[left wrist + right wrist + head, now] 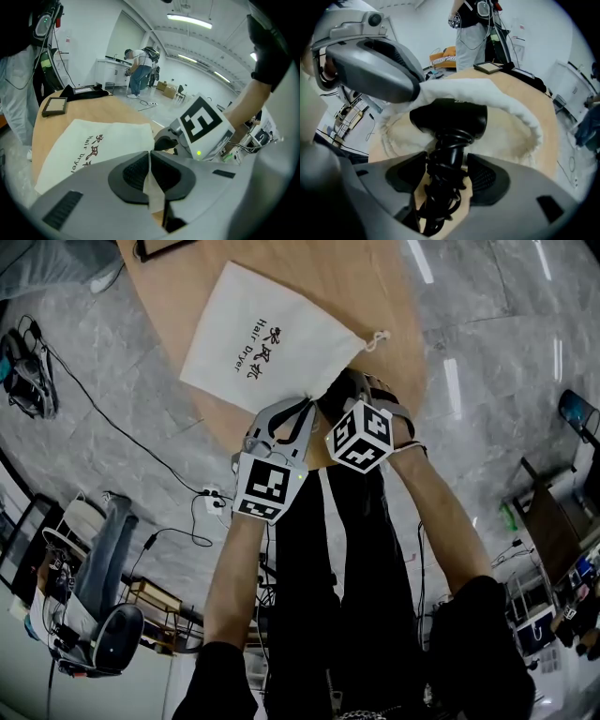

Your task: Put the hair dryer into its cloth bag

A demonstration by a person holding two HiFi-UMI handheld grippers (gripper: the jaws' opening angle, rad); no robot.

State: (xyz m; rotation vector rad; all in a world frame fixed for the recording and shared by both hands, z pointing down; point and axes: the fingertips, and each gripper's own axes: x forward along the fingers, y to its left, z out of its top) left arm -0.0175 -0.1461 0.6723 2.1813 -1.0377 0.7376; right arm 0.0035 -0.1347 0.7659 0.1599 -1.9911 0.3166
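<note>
Nearest me, the left gripper is pinched tight on the rim of the cloth bag, lifting its mouth. The right gripper has its 2 jaws wide around the cord-wrapped handle of the hair dryer (seemingly not pressing). The head sits in the mouth; I judge the handle not yet in.

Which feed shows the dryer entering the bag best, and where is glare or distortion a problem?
Right gripper view: best; hair dryer sharp at the cloth bag mouth, edges bent, corners dark. Head view: dim, light streaks on the floor, marker cubes mostly hide the hair dryer.
</note>
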